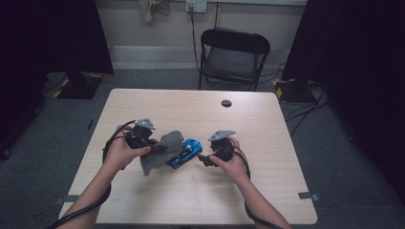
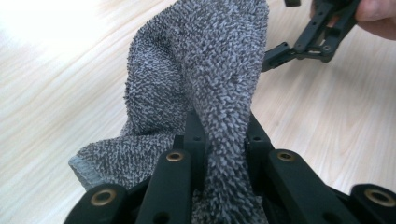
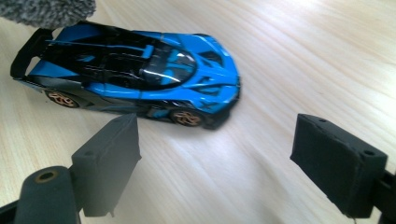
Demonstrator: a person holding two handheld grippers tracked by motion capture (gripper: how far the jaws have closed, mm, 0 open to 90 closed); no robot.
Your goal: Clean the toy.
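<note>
A grey terry cloth [image 1: 162, 151] hangs from my left gripper [image 1: 152, 145], which is shut on a fold of it. In the left gripper view the cloth [image 2: 205, 70] rises between the jaws of the left gripper [image 2: 224, 126] and drapes down to the table. A blue and black toy sports car [image 1: 185, 152] stands on the table just right of the cloth. My right gripper [image 1: 203, 159] is open close to the car's nose. In the right gripper view the car [image 3: 135, 74] lies just beyond the spread pads of the right gripper [image 3: 219, 144], nothing between them. The cloth's edge [image 3: 46, 11] overhangs the car's rear wing.
The light wooden table [image 1: 191, 200] has a small dark round cap [image 1: 226, 103] near its far edge. A black folding chair [image 1: 234, 52] stands behind the table. Dark curtains hang at both sides. The other gripper [image 2: 299, 46] shows at the top right of the left gripper view.
</note>
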